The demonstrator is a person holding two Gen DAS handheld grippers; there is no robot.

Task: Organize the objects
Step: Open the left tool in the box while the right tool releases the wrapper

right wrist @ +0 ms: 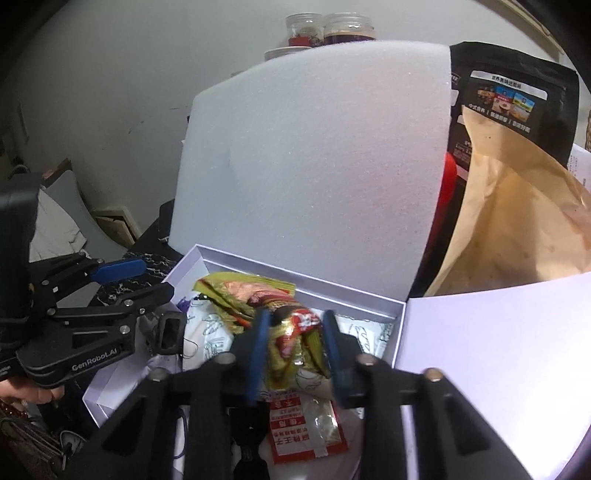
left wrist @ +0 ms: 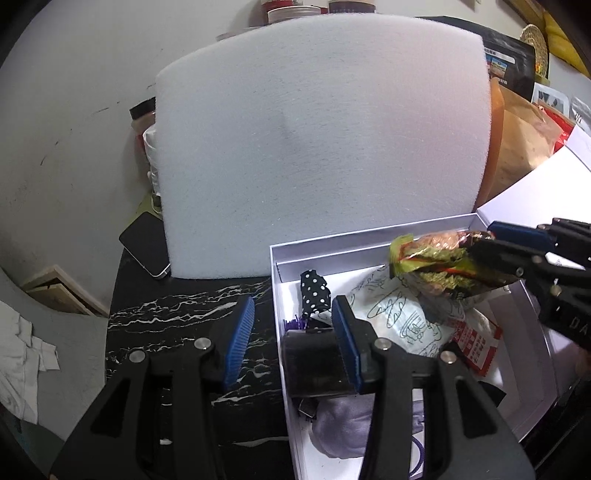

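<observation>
While straddling the white box (left wrist: 373,236) wall on the counter (left wrist: 177,317), left hand-held gripper (left wrist: 291,347) apart, likely steadying. Right wrist: right hand-held gripper (right wrist: 293,354) clamped on green snack packet (right wrist: 255,299), raised over box contents, probably for sorting.

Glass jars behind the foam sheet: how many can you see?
2. Both jars stand side by side above the foam sheet's top edge against the wall: one left, one right. The sheet may hide others.

scuffed white wall (left wrist: 66,122) behind a black marbled tabletop (left wrist: 177,317).
</observation>
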